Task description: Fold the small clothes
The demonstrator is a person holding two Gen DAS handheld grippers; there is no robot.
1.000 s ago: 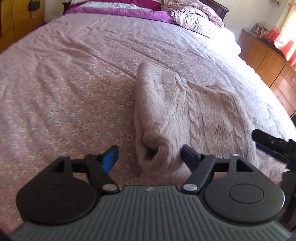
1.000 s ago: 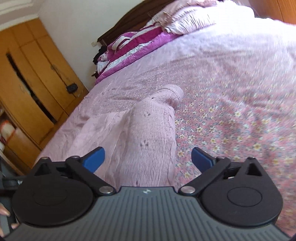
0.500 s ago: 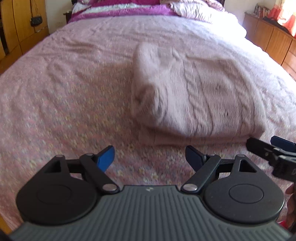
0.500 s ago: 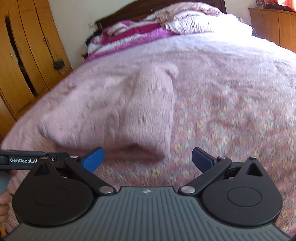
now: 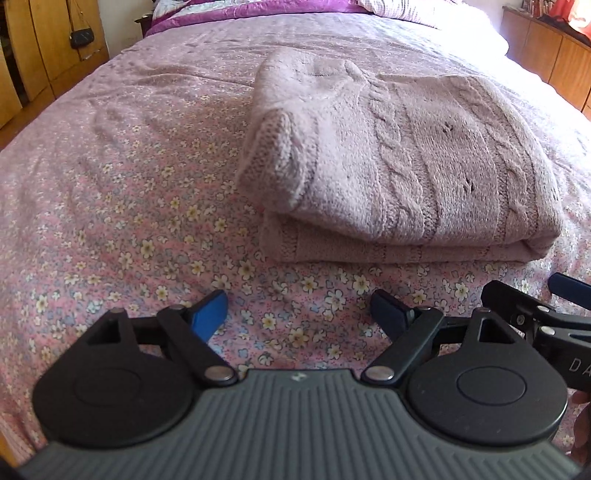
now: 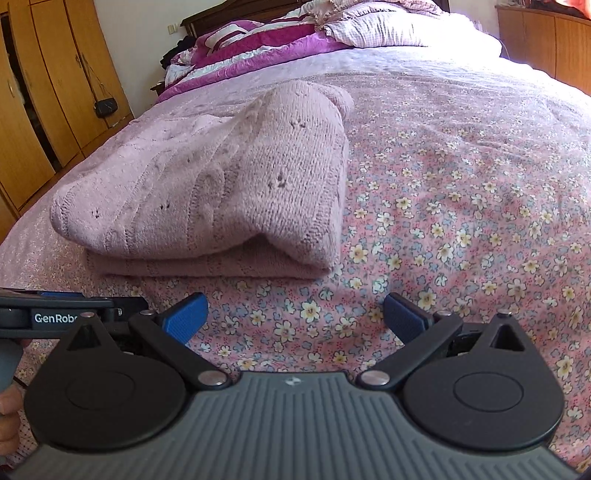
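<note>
- my left gripper (image 5: 297,310) hangs over the near part of the bed, blue-padded fingers (image 5: 208,314) wide apart; its jaws have just been opening further, with only bedspread showing between them.
- my right gripper (image 6: 295,314) sits just beside it, jaws equally spread and nothing between them; its blue fingertips (image 6: 184,317) are clear of the knit.
- the folded pale pink cable-knit sweater (image 5: 406,162) lies on the pink floral cotton bedspread (image 5: 129,206), toward the foot of the bed and roughly midway between its two side edges.
- the sweater is doubled over: a thicker top layer rests on a flatter bottom layer that peeks out along the edge nearest me.
- a ribbed cuff (image 5: 273,155) is tucked on top at the sweater's left end in the left wrist view.
- in the right wrist view the sweater (image 6: 229,184) sits left of centre, its right corner lifted a little off the lower layer.
- both grippers are apart from the sweater, with a strip of bare bedspread between.
- at the head of the bed lies a rumpled magenta and white quilt (image 6: 258,40) with a pale checked pillow (image 6: 388,29).
- wooden wardrobe doors (image 6: 48,92) stand past the bed's left edge, with a small black pouch (image 6: 105,106) hanging on them.
</note>
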